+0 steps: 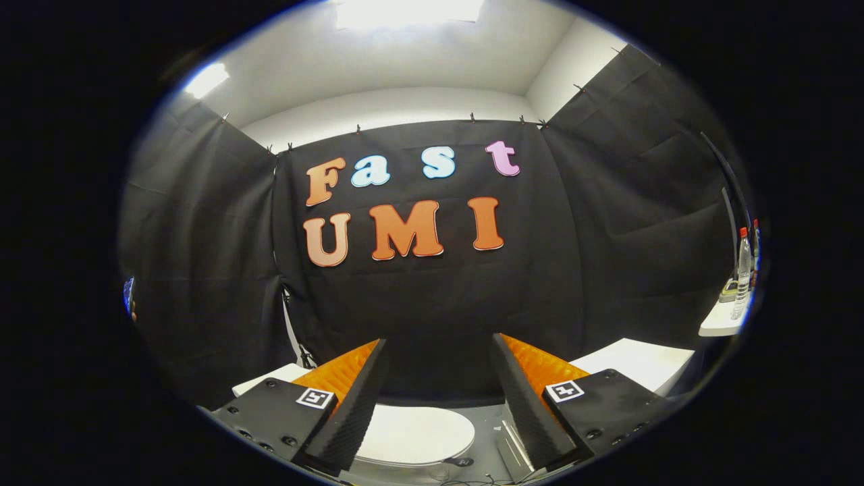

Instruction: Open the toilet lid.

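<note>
The gripper (439,351) is spread wide, w/ a big gap between its two fingers. Nothing is held between them. Both fingers point up and fwd at the black cloth wall (439,290).

The toilet lid (415,435) is the main thing here. It is white and round-ish, and it lies flat and closed. It sits low down, below the fingers, and shows in the gap between them, closer to the left finger. The fingers are not touching the lid; they are up above it.

Next to the lid, on its right, is a grey floor patch w/ a metal-looking box edge (513,445); can't tell what that thing is. Just under the lid's near rim are some thin wires (466,480).

Behind the lid and off to the right is a white flat top (641,361), part hidden by the right finger. Behind the lid to the left is one more white piece (270,379), small, near the left finger.

Far right of the lid, high up, a little white shelf (719,325) holds a clear bottle (742,273) w/ a red cap. Other small stuff stands beside the bottle, too tiny to tell.
</note>
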